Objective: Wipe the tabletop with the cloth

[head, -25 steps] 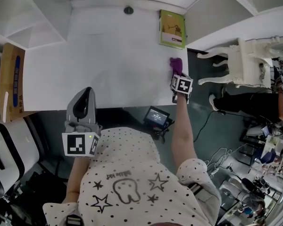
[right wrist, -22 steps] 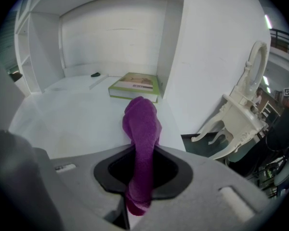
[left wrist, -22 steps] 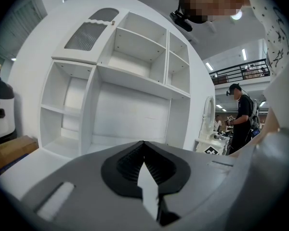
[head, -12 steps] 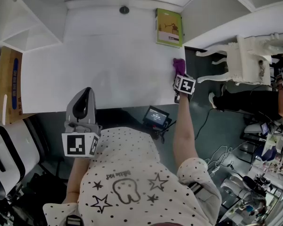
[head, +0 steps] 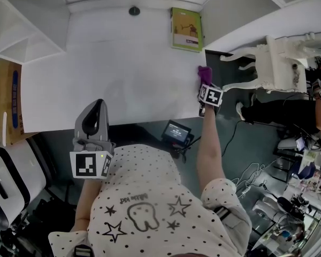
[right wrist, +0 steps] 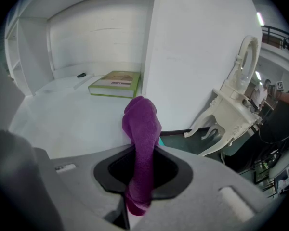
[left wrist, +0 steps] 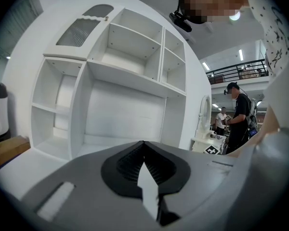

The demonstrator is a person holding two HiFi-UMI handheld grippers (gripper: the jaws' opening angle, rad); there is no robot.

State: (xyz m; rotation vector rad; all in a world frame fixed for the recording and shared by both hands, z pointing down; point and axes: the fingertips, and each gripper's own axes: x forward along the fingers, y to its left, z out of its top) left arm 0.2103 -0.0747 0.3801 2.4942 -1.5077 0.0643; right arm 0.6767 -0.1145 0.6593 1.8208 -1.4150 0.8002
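A purple cloth (head: 204, 75) (right wrist: 141, 143) sticks out of my right gripper (head: 205, 88) (right wrist: 140, 177), which is shut on it. The cloth's far end rests at the right edge of the white tabletop (head: 112, 74), below the green book. My left gripper (head: 94, 119) (left wrist: 145, 186) hangs at the table's near edge in front of the person's chest, shut and empty; its own view looks over the desk into the white shelves.
A green book (head: 185, 29) (right wrist: 115, 84) lies at the back right of the table, a small dark knob (head: 134, 10) at the back. White shelves (left wrist: 111, 81) rise behind. A white ornate chair (head: 275, 63) stands right; a cardboard box (head: 8, 100) left.
The right gripper with the cloth has slid a little to the right, to the table's right edge. The left gripper has stayed put.
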